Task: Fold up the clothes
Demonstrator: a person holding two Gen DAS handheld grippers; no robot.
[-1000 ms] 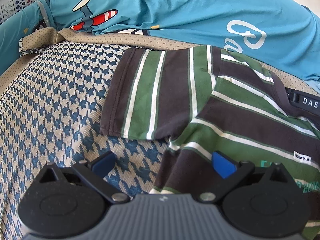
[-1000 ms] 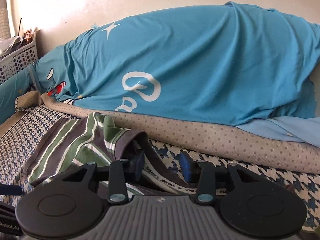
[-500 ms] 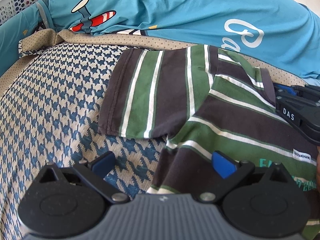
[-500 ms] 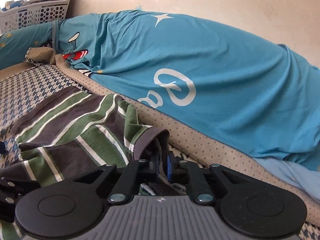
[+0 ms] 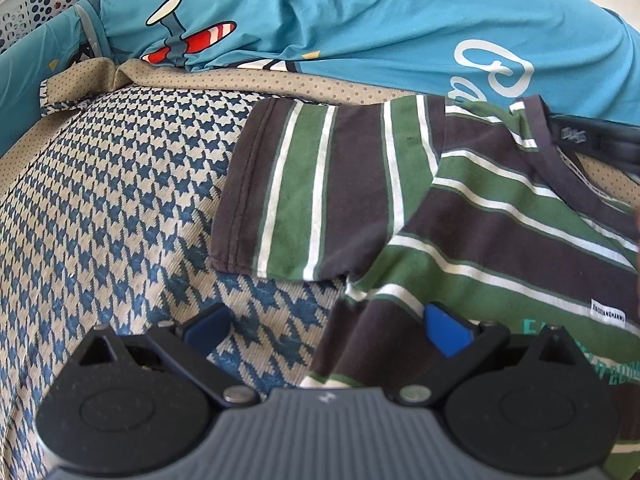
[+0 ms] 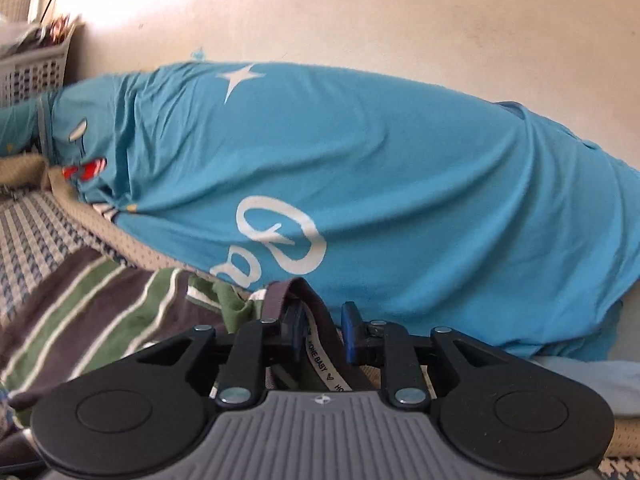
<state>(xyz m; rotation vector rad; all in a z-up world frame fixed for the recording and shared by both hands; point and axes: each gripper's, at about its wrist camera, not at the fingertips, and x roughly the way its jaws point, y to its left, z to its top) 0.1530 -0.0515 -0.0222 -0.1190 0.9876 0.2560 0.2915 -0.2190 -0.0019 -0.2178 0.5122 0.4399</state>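
The striped T-shirt (image 5: 460,216) lies spread on the houndstooth cover (image 5: 120,220), one short sleeve (image 5: 312,188) flat toward ten o'clock of my left view and the body running off toward four o'clock; it is thin knit, so I judge it light, soft and floppy — it will sag and drag wherever I am not holding it, and a single pinch will bunch it; the firmest places to take it look to be the ribbed neckband (image 6: 316,320) and the stitched side edge. My right gripper (image 6: 320,336) sits at the collar with its blue pads partly apart, the neckband and its printed inner tape passing between them; I cannot tell whether the pads bite the cloth or merely straddle it. My left gripper (image 5: 328,324) is spread wide and holds nothing, its right-hand pad lying over the shirt's side just under the armpit, its left-hand pad over bare cover; that side edge at six o'clock is, I think, where it should close. I count one striped shirt and one sleeve of it in sight — the other is hidden. Beyond it, at twelve o'clock, one large blue shirt (image 6: 360,184) with white lettering and a cartoon print is draped over a hump against the wall (image 6: 360,12); one dotted beige edging (image 5: 248,80) runs beneath it; one white perforated basket (image 5: 44,4) stands at eleven o'clock.
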